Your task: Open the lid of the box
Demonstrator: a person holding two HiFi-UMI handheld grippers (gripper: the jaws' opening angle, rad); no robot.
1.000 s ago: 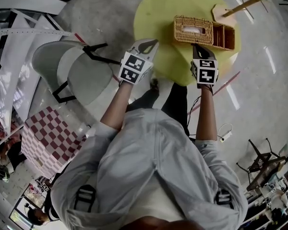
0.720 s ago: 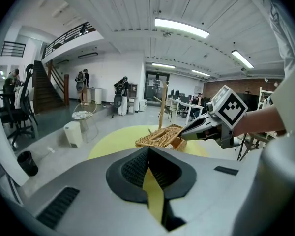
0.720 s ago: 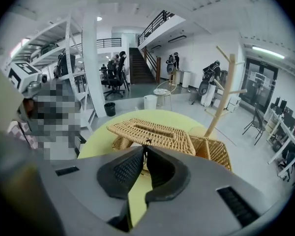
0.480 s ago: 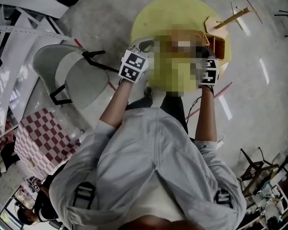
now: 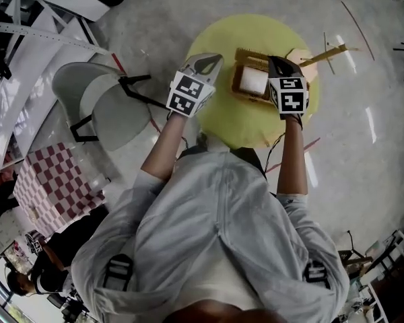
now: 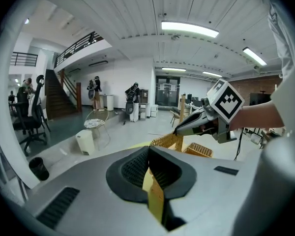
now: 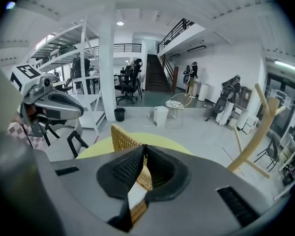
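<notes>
The wicker box (image 5: pixel 241 91) stands near the middle of the round yellow surface (image 5: pixel 222 116) and reaches toward its right edge. Its long axis runs left to right across the person. Its right end is hidden under the right tongs (image 5: pixel 276 62). The lid (image 7: pixel 119 137) does not lie flat: it stands tilted up, and something white (image 5: pixel 251 81) shows inside the box.

The right tongs are pressed together at the tips. The right gripper view shows wicker just at these tips, so I judge that they pinch the free edge of the lid. The left tongs (image 5: pixel 212 60) are also pressed together, with nothing between them. They hover just beside the left end of the box, apart from it.

So the right hand is the nearer one and does the work. The lid is directly at its tips, and the box lies below and to the left of them. I judge that the opening is well under way. The coming move needs to swing the lid up around its hinge, but I cannot tell which edge carries the hinge.
</notes>
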